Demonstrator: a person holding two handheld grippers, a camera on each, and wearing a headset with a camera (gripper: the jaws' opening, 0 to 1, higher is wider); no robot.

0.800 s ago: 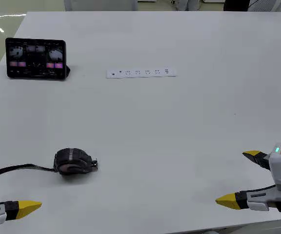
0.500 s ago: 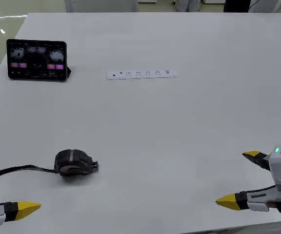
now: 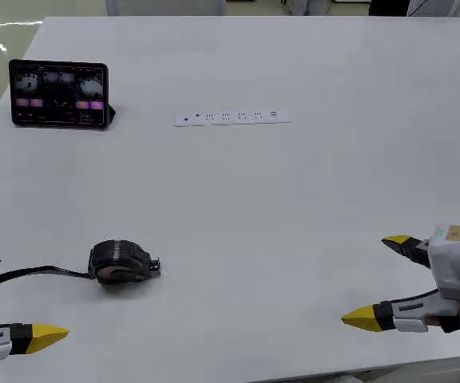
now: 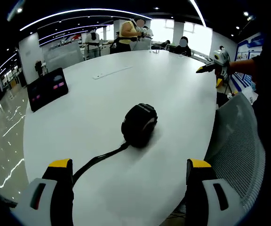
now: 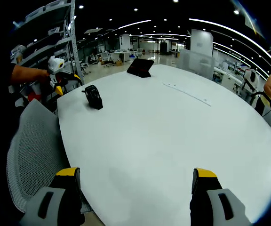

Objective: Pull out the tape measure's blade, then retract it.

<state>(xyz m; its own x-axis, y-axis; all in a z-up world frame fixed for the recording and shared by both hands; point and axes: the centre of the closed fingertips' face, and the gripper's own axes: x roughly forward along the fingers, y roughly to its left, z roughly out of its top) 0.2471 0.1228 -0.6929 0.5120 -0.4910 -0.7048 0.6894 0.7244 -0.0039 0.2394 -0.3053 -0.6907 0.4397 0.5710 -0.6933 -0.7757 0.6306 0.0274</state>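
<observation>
Rounded black tape measure [image 3: 122,262], smooth white table [image 3: 294,199].

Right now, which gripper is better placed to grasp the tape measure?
Left, probably. The tape measure lies close ahead of the left gripper, whose jaws are open, and its strap reaches toward them. The right gripper, also open, hovers far across the table.

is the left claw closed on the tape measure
No, the left claw is open, jaws spread wide, and the tape measure lies ahead of them, untouched.
</observation>
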